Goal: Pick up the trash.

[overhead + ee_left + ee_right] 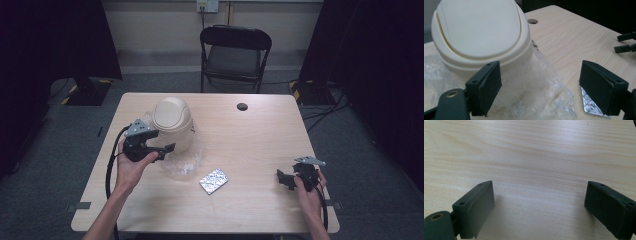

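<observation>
Left claw open, cream lidded bin wrapped in clear bag

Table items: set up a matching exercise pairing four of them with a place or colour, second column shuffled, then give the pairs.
1. bin
2. blister pack
3. clear plastic bag
4. right claw

A. crumpled around the bin's base
B. cream, with a domed lid
C. near the table's right edge, open over bare wood
D. silver, flat on the table's middle

Pairs: 1-B, 2-D, 3-A, 4-C
</observation>
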Motion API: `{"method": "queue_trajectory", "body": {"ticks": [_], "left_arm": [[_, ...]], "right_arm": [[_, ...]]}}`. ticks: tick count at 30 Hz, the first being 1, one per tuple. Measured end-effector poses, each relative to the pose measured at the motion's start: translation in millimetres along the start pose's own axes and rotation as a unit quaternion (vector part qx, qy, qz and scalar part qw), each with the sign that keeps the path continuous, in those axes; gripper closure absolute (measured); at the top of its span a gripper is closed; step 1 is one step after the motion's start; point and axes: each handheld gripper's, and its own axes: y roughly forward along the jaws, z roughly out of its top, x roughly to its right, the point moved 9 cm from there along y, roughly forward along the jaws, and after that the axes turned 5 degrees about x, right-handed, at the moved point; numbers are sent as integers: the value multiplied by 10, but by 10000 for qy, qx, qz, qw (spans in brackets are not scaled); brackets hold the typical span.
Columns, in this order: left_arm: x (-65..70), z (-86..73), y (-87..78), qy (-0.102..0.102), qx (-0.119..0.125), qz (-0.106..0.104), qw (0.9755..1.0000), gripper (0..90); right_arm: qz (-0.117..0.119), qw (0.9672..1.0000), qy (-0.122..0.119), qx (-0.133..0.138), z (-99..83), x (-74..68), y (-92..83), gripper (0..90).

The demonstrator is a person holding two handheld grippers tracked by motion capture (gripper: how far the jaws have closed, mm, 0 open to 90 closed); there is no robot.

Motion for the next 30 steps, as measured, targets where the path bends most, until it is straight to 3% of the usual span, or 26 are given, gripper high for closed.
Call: {"method": "queue_trajectory", "body": {"ticks": [9,14,16,24,30], "left_arm": [[-177,222,208,93,-46,118,9999,172],[-194,227,326,161,-179,83,9997,168],[-175,230,398,293,-244,117,9992,165],[-196,150,531,273,-498,107,9983,160],[-161,163,568,314,-532,60,9981,161]], "right_arm": [[-2,10000,-1,0,0,0,0,82],[-1,10000,-1,1,0,0,0,82],[-1,10000,-2,0,0,0,0,82],[0,10000,-1,0,0,0,0,82],[0,10000,0,0,0,0,0,82]]}}
